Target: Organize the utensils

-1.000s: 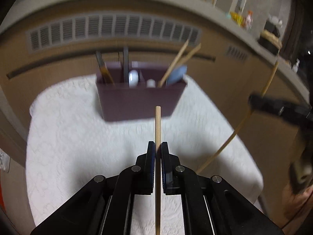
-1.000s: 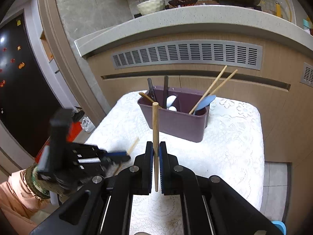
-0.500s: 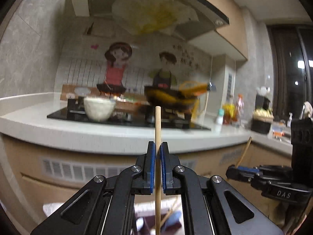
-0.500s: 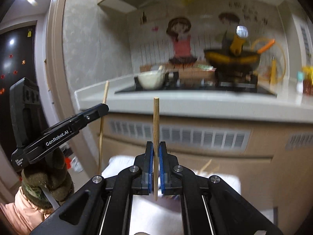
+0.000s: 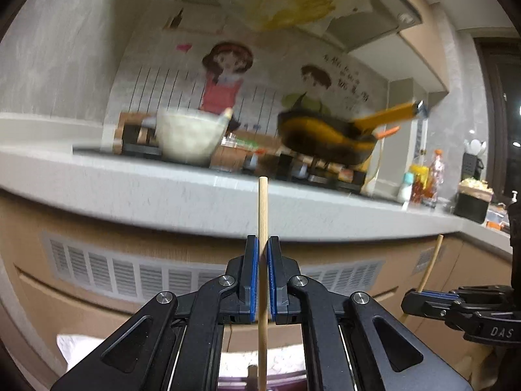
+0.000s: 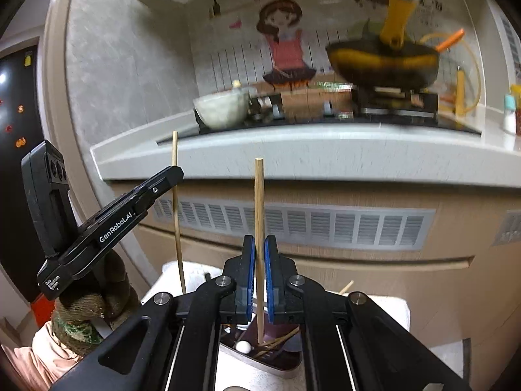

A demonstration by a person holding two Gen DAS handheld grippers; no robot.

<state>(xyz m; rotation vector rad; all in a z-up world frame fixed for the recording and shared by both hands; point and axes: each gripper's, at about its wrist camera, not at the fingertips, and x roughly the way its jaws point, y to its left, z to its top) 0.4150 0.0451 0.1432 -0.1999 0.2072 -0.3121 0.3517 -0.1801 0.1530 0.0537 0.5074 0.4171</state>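
My left gripper [image 5: 263, 247] is shut on a wooden chopstick [image 5: 262, 215] held upright; it also shows in the right wrist view [image 6: 176, 176] with its chopstick [image 6: 176, 221]. My right gripper [image 6: 259, 247] is shut on another upright wooden chopstick [image 6: 259, 202], whose lower end hangs over the purple utensil holder [image 6: 280, 363]. The holder stands on the white lace cloth [image 6: 390, 306] and holds chopsticks and a white spoon. In the left wrist view the right gripper [image 5: 420, 299] is at the right with its chopstick [image 5: 431, 264].
A grey counter [image 6: 325, 159] with a vented wooden front [image 6: 325, 224] runs behind. On it are a white bowl [image 6: 221, 110] and a yellow-black pan [image 6: 384, 58] on the stove. Bottles and jars [image 5: 423, 179] stand at the far right.
Both grippers tilted up from looking down at the holder to facing the counter, chopsticks now upright. The right chopstick has come over the holder.
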